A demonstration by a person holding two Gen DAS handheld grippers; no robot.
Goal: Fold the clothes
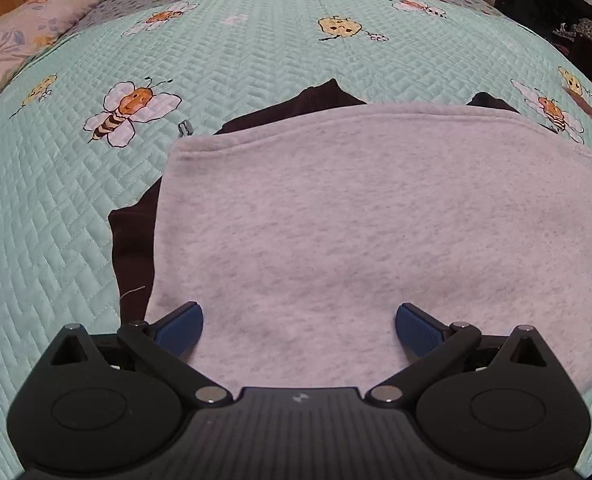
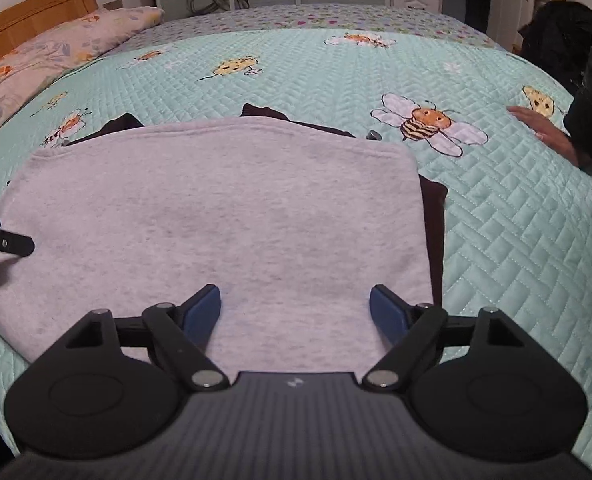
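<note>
Hovering over grey sweatshirt [image 1: 336, 240], left gripper [image 1: 299, 326] jaws wide, nothing clamped. Right gripper [image 2: 295, 312] likewise spread, empty. Sweatshirt folded flat on bee quilt [image 2: 516, 220], mostly hiding dark garment [image 1: 132, 248] beneath. Person's hand [image 2: 544, 132] rests on quilt, arm cut off.

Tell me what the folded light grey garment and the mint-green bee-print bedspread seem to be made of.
Folded light grey garment: probably cotton-blend sweatshirt knit, matte, going by its heathered flecks, soft nap and stitched hem.
Mint-green bee-print bedspread: likely padded quilted cotton or polyester with slight sheen, going by its stitched herringbone ridges.
</note>
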